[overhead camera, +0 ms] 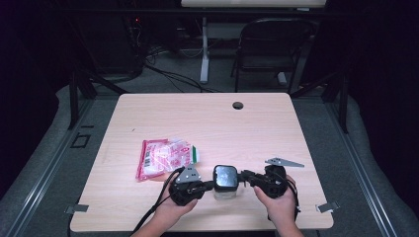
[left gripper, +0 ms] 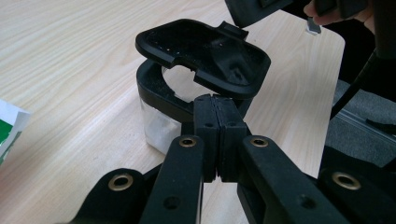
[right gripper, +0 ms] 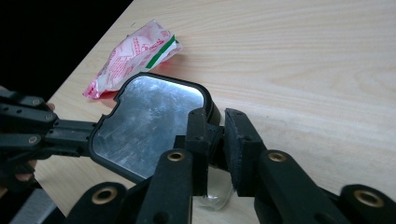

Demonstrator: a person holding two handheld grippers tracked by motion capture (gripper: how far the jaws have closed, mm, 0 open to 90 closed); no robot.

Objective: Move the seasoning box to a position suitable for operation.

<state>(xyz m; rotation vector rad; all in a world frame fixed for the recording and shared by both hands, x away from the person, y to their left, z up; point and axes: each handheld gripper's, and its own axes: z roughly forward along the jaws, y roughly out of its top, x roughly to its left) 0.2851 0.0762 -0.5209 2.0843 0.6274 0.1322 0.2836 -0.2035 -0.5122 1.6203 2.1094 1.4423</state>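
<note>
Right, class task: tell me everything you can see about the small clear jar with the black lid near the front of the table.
The jar is small, with clear walls, a black rim and a hinged black lid whose top looks shiny. It stands upright near the table's front edge. The lid is lifted partly open; something white shows inside. The left gripper, jaws shut, meets the rim. The right gripper has the lid's tab between its jaws.

The jar (overhead camera: 225,185) stands on the table (overhead camera: 257,128) between both grippers, the packet (overhead camera: 165,157) behind-left of it.
</note>
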